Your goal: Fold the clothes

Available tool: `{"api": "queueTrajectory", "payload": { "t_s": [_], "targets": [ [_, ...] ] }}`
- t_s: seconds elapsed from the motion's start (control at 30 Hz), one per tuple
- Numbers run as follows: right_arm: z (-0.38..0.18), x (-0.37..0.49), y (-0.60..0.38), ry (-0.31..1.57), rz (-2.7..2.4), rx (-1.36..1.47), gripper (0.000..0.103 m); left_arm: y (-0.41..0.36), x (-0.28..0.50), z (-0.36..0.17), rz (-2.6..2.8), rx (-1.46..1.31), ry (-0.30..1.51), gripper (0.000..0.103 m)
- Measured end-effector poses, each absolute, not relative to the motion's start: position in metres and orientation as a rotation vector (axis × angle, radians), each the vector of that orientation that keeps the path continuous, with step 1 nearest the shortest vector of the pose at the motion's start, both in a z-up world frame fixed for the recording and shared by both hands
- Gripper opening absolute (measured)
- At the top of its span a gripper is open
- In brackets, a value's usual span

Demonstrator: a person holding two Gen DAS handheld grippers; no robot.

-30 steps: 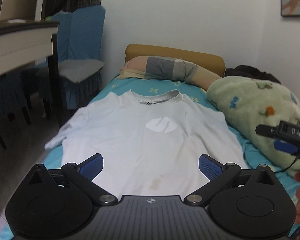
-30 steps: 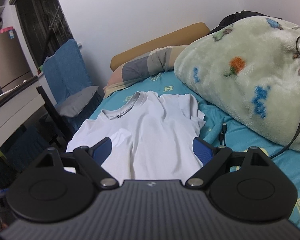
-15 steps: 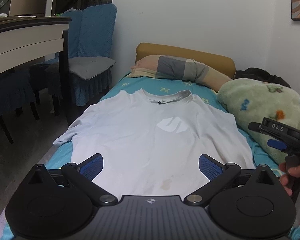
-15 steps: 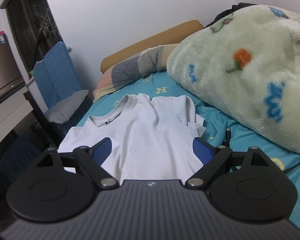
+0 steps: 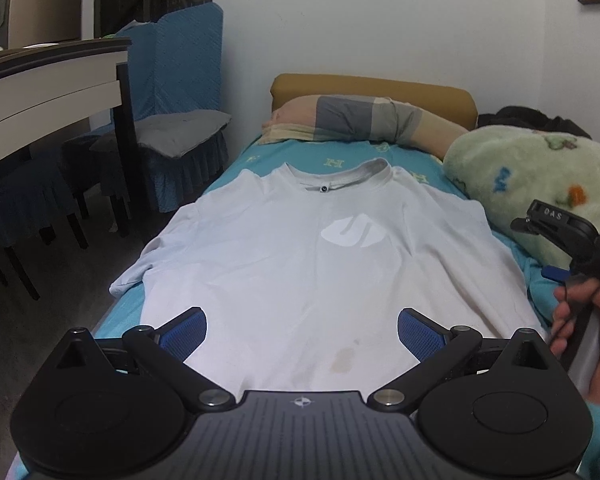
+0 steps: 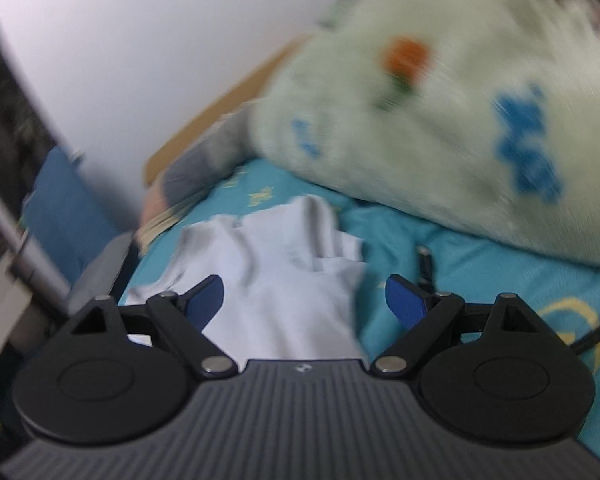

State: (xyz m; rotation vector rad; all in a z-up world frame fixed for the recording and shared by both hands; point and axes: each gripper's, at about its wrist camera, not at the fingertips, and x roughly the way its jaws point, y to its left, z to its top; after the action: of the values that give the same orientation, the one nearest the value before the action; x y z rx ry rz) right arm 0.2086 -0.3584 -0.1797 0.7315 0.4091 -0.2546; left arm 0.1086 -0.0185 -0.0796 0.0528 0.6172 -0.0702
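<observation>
A white T-shirt [image 5: 320, 264] lies flat, face up, on the teal bed sheet [image 5: 384, 158], collar toward the headboard, with a white logo on the chest and a brown stain near the hem. My left gripper [image 5: 302, 330] is open and empty, held above the hem. My right gripper [image 6: 304, 300] is open and empty, over the shirt's right sleeve area [image 6: 284, 264]; this view is motion-blurred. The right gripper [image 5: 556, 236] also shows at the right edge of the left wrist view, held in a hand.
A fluffy pale-green blanket [image 5: 532, 176] is heaped along the bed's right side. A patchwork pillow [image 5: 364, 120] lies at the brown headboard. Blue-covered chairs [image 5: 180, 120] and a table [image 5: 48, 88] stand left of the bed. A dark cable [image 6: 424, 268] lies on the sheet.
The right gripper has moved fast toward the shirt's right sleeve and the blanket; its view is now blurred. The left gripper's view has shifted slightly, staying over the hem. Both remain open.
</observation>
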Motion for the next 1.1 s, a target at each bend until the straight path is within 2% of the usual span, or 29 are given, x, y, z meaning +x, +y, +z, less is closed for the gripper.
{"api": "queueTrajectory", "payload": {
  "t_s": [0.17, 0.27, 0.3, 0.33, 0.4, 0.43, 0.47, 0.53, 0.57, 0.73, 0.97, 1.0, 1.07, 1.1],
  "targets": [
    [-0.205, 0.239, -0.381, 0.421, -0.243, 0.85, 0.09, -0.023, 0.119, -0.087, -0.096, 0.061, 0.635, 0.103],
    [-0.213, 0.267, -0.38, 0.468, -0.212, 0.804, 0.089, -0.021, 0.126, -0.09, -0.108, 0.034, 0.641, 0.103],
    [-0.214, 0.277, -0.377, 0.489, -0.211, 0.761, 0.085, -0.019, 0.129, -0.09, -0.112, 0.022, 0.645, 0.103],
    [-0.216, 0.286, -0.374, 0.517, -0.213, 0.719, 0.074, -0.017, 0.132, -0.091, -0.115, 0.009, 0.648, 0.103],
    [-0.218, 0.302, -0.364, 0.569, -0.23, 0.633, 0.065, -0.012, 0.136, -0.091, -0.117, -0.024, 0.65, 0.103],
    [-0.216, 0.306, -0.356, 0.567, -0.237, 0.582, 0.044, -0.009, 0.139, -0.089, -0.116, -0.046, 0.648, 0.103],
    [-0.211, 0.31, -0.348, 0.564, -0.238, 0.525, 0.027, -0.006, 0.141, -0.088, -0.115, -0.067, 0.645, 0.103],
    [-0.199, 0.315, -0.328, 0.543, -0.262, 0.393, 0.018, 0.002, 0.144, -0.082, -0.11, -0.106, 0.626, 0.103],
    [-0.192, 0.318, -0.316, 0.526, -0.263, 0.319, 0.017, 0.007, 0.144, -0.079, -0.103, -0.117, 0.606, 0.103],
    [-0.16, 0.325, -0.236, 0.413, -0.142, -0.054, 0.017, 0.025, 0.142, -0.066, -0.056, -0.117, 0.53, 0.103],
    [-0.155, 0.316, -0.164, 0.447, 0.211, -0.102, 0.02, 0.045, 0.145, -0.061, 0.008, -0.123, 0.535, 0.103],
    [-0.15, 0.313, -0.165, 0.47, 0.265, -0.047, 0.026, 0.047, 0.145, -0.061, 0.011, -0.123, 0.54, 0.103],
    [-0.137, 0.302, -0.174, 0.492, 0.318, 0.066, 0.071, 0.05, 0.146, -0.062, 0.008, -0.129, 0.555, 0.103],
    [-0.129, 0.297, -0.18, 0.498, 0.333, 0.122, 0.08, 0.051, 0.146, -0.062, 0.006, -0.134, 0.562, 0.102]
  ]
}}
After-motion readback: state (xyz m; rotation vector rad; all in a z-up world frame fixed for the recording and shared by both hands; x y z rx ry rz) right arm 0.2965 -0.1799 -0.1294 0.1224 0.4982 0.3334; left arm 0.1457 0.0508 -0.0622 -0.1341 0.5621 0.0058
